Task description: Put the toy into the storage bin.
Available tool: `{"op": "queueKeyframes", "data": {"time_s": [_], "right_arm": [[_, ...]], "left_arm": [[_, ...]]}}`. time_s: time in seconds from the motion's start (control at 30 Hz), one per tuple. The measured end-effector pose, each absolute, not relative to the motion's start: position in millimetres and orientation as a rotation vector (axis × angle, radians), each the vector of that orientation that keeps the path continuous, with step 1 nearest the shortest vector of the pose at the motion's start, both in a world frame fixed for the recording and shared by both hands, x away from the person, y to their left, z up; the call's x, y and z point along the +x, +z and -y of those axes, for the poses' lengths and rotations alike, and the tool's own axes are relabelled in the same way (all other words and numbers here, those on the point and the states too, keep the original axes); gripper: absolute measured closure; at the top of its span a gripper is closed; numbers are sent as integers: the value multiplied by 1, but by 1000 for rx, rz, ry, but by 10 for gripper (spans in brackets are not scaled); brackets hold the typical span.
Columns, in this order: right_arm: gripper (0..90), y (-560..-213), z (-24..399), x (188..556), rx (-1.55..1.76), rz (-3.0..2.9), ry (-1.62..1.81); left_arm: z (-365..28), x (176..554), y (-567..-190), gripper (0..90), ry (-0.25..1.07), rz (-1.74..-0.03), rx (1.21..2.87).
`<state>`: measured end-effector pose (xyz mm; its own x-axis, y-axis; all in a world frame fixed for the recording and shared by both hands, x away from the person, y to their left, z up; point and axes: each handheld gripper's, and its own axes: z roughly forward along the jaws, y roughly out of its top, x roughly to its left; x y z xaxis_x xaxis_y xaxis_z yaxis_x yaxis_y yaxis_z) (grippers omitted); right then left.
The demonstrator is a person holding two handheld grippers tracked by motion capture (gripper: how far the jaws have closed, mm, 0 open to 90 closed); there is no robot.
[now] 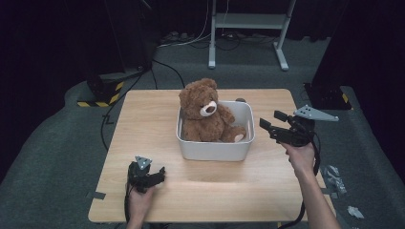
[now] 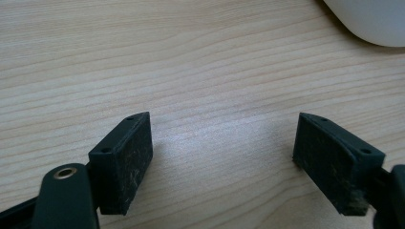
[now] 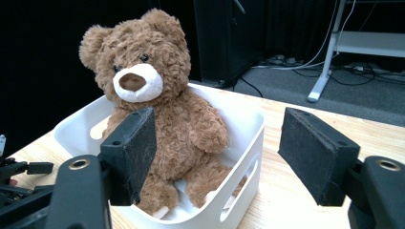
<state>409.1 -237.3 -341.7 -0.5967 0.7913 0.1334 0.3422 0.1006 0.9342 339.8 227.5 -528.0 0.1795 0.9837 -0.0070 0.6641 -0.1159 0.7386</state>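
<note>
Both grippers stand apart and empty: the right gripper point(image 1: 270, 120), just beside the bin's point(image 1: 215, 150) right wall by the tabletop's point(image 1: 143, 119) right edge, could nudge the bin or topple the seated teddy bear point(image 1: 206, 114), while the left gripper point(image 1: 160, 174) rests near the front edge.

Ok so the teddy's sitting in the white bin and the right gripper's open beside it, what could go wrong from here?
1. The teddy bear sits upright, well above the rim of the white bin; a knock from the right gripper could topple it out.
2. The bin looks light, so a nudge to its wall might slide it across the table.
3. The left gripper rests open and apart, steadying nothing.
</note>
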Motion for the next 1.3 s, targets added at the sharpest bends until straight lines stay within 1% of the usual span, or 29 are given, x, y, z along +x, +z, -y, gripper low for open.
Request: {"op": "queueKeyframes", "data": {"time_s": [0.23, 0.67, 0.93, 1.3], "right_arm": [[269, -343, 243, 404, 1107, -1949, 1510], [277, -348, 261, 393, 1150, -1939, 1513], [247, -351, 267, 388, 1201, -1889, 1513], [250, -361, 271, 384, 1228, -1901, 1517]], "left_arm": [[-227, 340, -528, 210, 676, -1549, 1851], [-227, 340, -528, 211, 675, -1545, 1854], [-227, 340, -528, 210, 674, -1546, 1848], [-227, 339, -528, 210, 673, -1546, 1850]]}}
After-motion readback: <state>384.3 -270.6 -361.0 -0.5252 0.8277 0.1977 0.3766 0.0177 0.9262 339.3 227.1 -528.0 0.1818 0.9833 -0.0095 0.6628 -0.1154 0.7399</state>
